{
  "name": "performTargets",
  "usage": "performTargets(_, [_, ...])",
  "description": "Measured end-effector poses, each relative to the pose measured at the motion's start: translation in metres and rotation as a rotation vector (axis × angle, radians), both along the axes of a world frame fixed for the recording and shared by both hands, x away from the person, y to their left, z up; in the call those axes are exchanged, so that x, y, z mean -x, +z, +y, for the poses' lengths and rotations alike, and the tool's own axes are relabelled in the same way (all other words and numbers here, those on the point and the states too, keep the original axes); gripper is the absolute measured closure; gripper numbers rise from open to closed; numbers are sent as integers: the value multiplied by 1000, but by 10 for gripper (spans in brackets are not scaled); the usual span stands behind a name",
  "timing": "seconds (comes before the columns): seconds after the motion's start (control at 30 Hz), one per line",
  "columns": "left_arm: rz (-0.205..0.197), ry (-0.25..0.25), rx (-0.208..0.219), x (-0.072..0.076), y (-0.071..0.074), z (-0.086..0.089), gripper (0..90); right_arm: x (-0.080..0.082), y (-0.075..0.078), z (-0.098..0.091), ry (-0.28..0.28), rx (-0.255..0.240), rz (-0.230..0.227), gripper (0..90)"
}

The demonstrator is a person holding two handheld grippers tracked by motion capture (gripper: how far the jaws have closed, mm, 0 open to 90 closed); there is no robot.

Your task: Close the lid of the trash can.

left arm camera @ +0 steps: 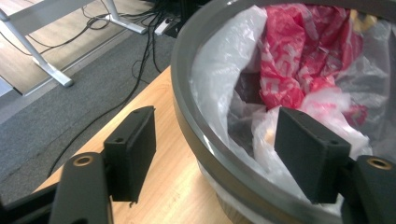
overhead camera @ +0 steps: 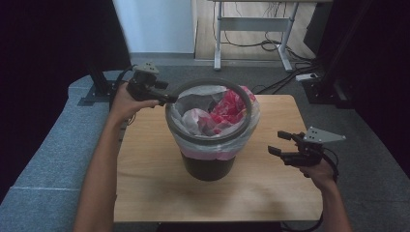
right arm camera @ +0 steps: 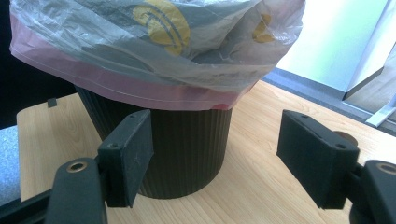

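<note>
A dark ribbed bin [overhead camera: 208,166] stands mid-table, lined with a clear and pink plastic bag [overhead camera: 212,147] folded over its rim. A grey ring [overhead camera: 208,81] sits on top, and crumpled red and white plastic [overhead camera: 227,108] fills the inside. My left gripper [overhead camera: 169,99] is at the bin's left rim. In the left gripper view my left gripper [left arm camera: 215,114] is open, one jaw outside the ring [left arm camera: 187,107] and one over the liner, without pressing. My right gripper [overhead camera: 278,143] hovers to the right of the bin. It [right arm camera: 215,119] is open and faces the bin wall [right arm camera: 187,149].
The wooden table [overhead camera: 154,174] has bare room in front of and beside the bin. Behind it, a desk frame [overhead camera: 251,38] stands on the floor with cables and a power strip [overhead camera: 307,76]. A black stand [overhead camera: 99,82] rises at the table's far left.
</note>
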State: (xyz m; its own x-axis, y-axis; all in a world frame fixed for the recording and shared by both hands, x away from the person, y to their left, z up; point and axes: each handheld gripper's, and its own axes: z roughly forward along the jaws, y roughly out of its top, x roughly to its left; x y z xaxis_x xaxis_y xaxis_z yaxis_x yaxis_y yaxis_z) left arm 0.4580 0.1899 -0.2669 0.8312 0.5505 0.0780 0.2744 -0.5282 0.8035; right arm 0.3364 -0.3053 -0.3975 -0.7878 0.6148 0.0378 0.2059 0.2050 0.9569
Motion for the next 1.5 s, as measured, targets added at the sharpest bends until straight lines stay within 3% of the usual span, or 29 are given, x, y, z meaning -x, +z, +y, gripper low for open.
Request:
performTargets(0.33, [-22,-18,15,22,-9,11,248,0,-2,1,7,7,4,262])
performTargets(0.67, [-77,-21,79,48,-15,24,247,5,-3,-2,4,11,5,262])
performTargets(0.8, [-89,-14,86,52,-15,27,238,5,-4,-3,0,9,9,262])
performTargets(0.9, [-106,-1,130,53,-15,30,236,5,-5,-3,1,10,12,262])
performTargets(1.0, [-100,18,104,47,-17,24,235,3,-5,-3,-3,11,13,262])
performTargets(1.13, [-103,16,115,47,-15,24,231,5,-5,-4,0,7,9,262])
performTargets(1.5, [-111,11,145,66,-12,46,230,6,-5,-6,-1,5,9,262])
